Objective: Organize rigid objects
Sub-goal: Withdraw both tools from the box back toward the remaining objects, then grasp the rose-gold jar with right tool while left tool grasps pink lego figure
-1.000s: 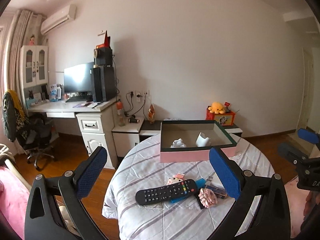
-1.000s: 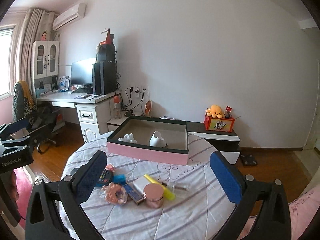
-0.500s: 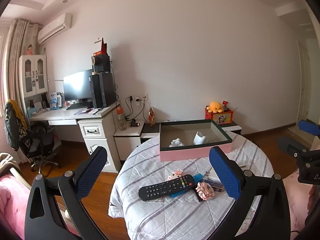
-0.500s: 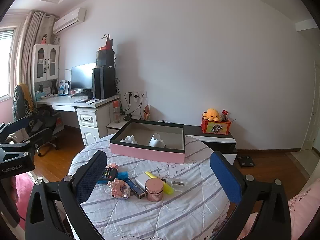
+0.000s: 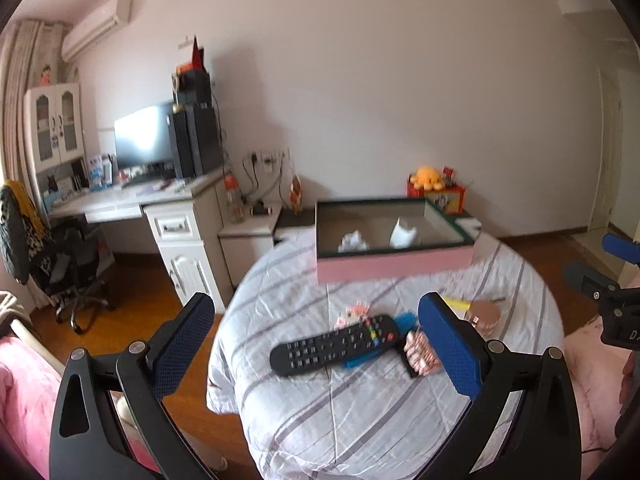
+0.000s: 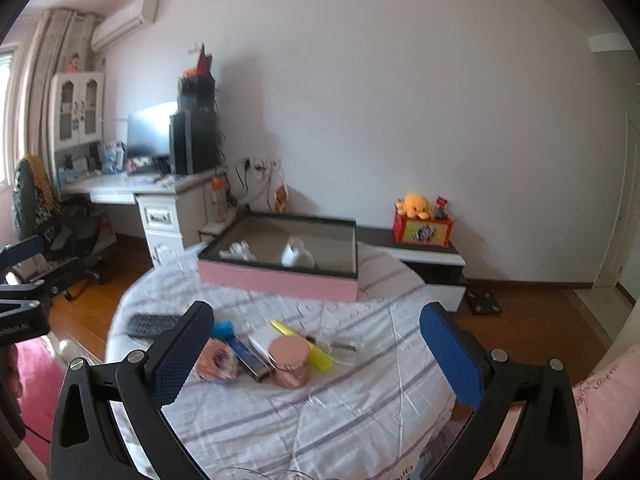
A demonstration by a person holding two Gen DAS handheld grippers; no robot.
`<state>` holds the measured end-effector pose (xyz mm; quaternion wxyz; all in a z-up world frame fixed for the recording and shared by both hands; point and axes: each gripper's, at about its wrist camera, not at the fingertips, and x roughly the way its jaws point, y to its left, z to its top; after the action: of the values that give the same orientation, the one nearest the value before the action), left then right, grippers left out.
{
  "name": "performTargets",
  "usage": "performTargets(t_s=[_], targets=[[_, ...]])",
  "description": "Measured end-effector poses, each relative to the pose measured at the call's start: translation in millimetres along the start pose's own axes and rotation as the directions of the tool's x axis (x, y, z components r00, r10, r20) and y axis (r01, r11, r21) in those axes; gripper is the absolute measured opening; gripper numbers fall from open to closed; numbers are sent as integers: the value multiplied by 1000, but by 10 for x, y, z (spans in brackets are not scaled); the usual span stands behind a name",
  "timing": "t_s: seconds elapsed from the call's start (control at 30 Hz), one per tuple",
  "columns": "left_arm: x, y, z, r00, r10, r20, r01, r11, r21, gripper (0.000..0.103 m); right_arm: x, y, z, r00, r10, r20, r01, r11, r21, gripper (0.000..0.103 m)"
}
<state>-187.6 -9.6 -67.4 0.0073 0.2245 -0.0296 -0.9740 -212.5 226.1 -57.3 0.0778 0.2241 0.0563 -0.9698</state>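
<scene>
Left wrist view: left gripper (image 5: 316, 340) spread wide, empty; black remote (image 5: 335, 346) lies between its fingers on the striped table (image 5: 360, 420), in front of the pink box (image 5: 394, 266). Right wrist view: right gripper (image 6: 316, 344) likewise released; rose-gold jar (image 6: 289, 362) between its fingers, apparently untouched, in front of the box.

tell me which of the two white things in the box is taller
The right one, a pale cup-like piece standing upright in the pink box. The left one is a lower, lumpy shape nearer the box's left wall.
</scene>
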Motion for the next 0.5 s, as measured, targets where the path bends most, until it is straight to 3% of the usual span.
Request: performTargets(t_s=[0.23, 0.37, 0.5], targets=[[523, -13, -261, 989, -38, -139, 38, 999, -7, 103, 544, -28, -283, 990, 16, -138, -17, 1000, -11, 103], [794, -5, -395, 980, -37, -198, 38, 999, 3, 103, 831, -9, -427, 979, 67, -195, -64, 998, 18, 103], [972, -7, -475, 972, -43, -229, 51, 998, 29, 103, 1040, 24, -481, 968, 106, -229, -99, 994, 42, 90]])
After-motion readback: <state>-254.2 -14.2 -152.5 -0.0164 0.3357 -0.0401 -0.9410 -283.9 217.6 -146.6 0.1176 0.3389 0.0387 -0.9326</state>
